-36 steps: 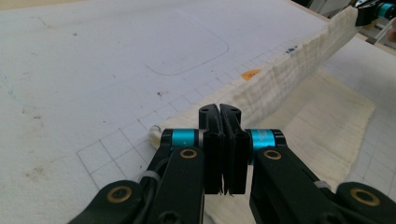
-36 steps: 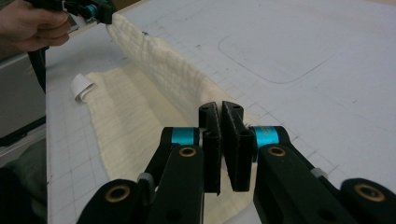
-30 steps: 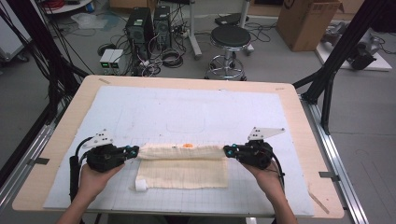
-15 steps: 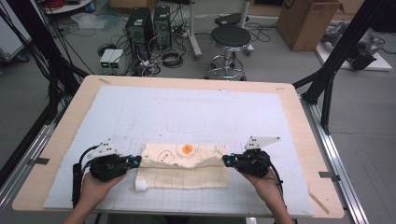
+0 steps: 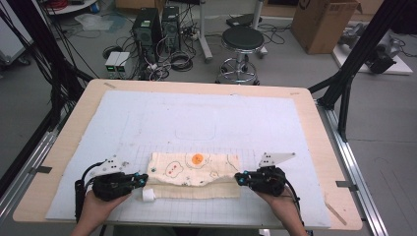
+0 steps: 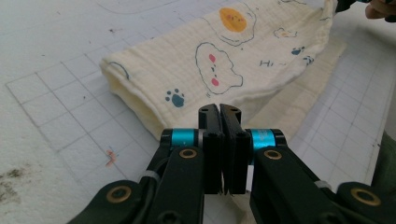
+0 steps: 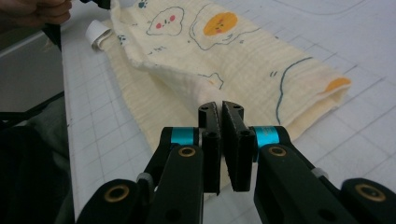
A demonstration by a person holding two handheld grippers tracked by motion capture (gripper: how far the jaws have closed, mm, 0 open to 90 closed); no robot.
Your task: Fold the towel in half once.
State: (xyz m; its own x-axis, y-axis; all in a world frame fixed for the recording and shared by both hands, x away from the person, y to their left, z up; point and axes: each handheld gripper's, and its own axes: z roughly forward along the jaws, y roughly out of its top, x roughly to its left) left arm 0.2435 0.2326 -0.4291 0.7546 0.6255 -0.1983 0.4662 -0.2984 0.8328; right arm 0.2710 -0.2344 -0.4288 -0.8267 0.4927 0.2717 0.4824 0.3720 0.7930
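Observation:
A cream cloth [image 5: 196, 167] printed with fried eggs and cartoon faces lies folded near the front of the white grid mat [image 5: 196, 118]. My left gripper [image 5: 141, 181] is shut on the upper layer's left corner, and my right gripper [image 5: 238, 178] is shut on its right corner. In the left gripper view the closed jaws [image 6: 219, 108] pinch the cloth [image 6: 224, 56] at its near edge. The right gripper view shows its jaws [image 7: 219, 105] closed on a raised fold of the cloth [image 7: 243, 60]. A plain lower layer sticks out toward me under the printed layer. A small white tag [image 5: 147, 195] hangs at the near left corner.
The mat covers a wooden table [image 5: 314, 128] with metal rails on both sides. Beyond the far edge stand a round stool [image 5: 241, 39], computer towers [image 5: 152, 24] and cables on the floor. A cardboard box [image 5: 319, 19] sits at the back right.
Both grippers have moved toward the table's front edge and downward, drawing the cloth's upper layer with them. More of the printed side now faces up.

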